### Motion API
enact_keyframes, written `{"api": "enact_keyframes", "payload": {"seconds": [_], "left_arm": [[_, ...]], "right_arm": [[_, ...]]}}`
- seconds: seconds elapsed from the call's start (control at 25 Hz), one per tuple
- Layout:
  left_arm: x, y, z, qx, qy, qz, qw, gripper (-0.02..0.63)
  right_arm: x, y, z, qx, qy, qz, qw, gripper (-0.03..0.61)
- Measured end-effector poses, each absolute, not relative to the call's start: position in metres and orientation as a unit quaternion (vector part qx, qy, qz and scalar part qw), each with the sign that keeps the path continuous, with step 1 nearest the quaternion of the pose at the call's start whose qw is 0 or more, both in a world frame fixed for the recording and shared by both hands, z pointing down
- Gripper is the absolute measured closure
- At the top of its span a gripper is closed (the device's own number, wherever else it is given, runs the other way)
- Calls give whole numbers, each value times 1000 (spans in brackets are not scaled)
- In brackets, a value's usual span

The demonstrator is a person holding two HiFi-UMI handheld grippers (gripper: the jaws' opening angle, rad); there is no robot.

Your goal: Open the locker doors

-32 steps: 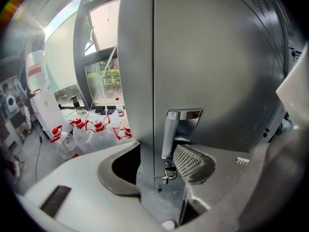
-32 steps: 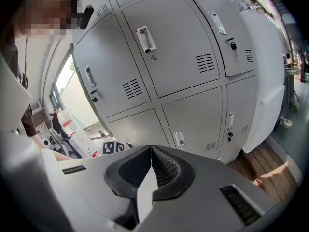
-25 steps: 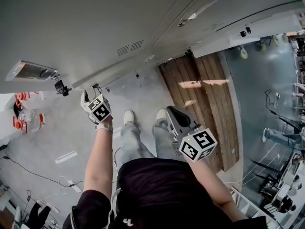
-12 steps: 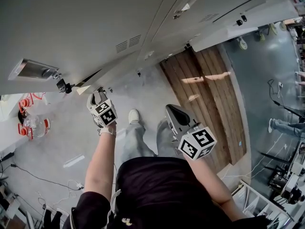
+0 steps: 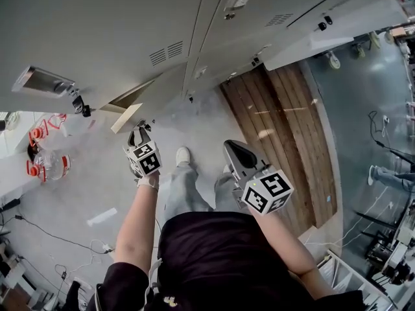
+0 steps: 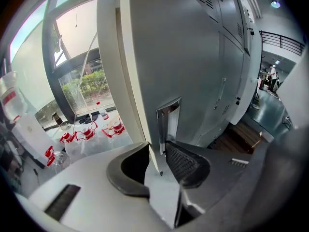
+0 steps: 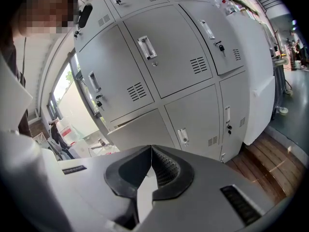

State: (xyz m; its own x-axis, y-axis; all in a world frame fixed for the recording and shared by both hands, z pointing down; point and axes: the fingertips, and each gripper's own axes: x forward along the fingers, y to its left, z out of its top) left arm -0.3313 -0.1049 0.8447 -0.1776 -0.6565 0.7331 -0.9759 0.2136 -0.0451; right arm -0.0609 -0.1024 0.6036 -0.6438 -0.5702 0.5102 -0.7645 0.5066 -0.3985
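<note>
Grey lockers (image 5: 97, 24) fill the top of the head view. The bottom-left locker door (image 5: 155, 86) stands ajar, its pale edge turned toward me. My left gripper (image 5: 138, 131) holds that door's free edge. In the left gripper view the door (image 6: 178, 62) runs between the jaws of the left gripper (image 6: 157, 151), just below the recessed metal handle (image 6: 169, 120). Those jaws have just been closing, and the pads press on the door's edge. My right gripper (image 5: 232, 149) hangs in front of my legs, shut with nothing in it. The right gripper view shows the right gripper (image 7: 151, 166) before the locker bank, with the ajar door (image 7: 137, 132) at lower left.
Water bottles with red labels (image 5: 42, 164) stand on the floor at the left, also seen as bottles (image 6: 87, 132) by the window. A wooden floor strip (image 5: 279, 128) runs at the right. Cables (image 5: 58, 238) lie on the floor. My shoe (image 5: 183, 155) is near the door.
The bottom-left door has swung from a narrow crack to clearly ajar. My left gripper has moved back from the lockers with the door's edge. The right gripper has stayed put.
</note>
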Motion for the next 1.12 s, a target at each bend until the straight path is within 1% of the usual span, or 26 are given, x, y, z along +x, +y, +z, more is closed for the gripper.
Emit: {"api": "enact_keyframes", "payload": {"seconds": [0.24, 0.48, 0.92, 1.12], "left_arm": [[-304, -80, 843, 565, -711, 276, 316, 517], [-272, -61, 843, 559, -711, 288, 314, 535], [-197, -40, 843, 574, -696, 309, 299, 545], [-167, -40, 842, 575, -697, 302, 304, 545]], "right_arm": [[-41, -97, 600, 372, -861, 310, 157, 551], [-7, -96, 600, 372, -859, 317, 150, 551], [52, -93, 599, 365, -864, 314, 147, 551], [81, -89, 600, 365, -865, 312, 147, 551]]}}
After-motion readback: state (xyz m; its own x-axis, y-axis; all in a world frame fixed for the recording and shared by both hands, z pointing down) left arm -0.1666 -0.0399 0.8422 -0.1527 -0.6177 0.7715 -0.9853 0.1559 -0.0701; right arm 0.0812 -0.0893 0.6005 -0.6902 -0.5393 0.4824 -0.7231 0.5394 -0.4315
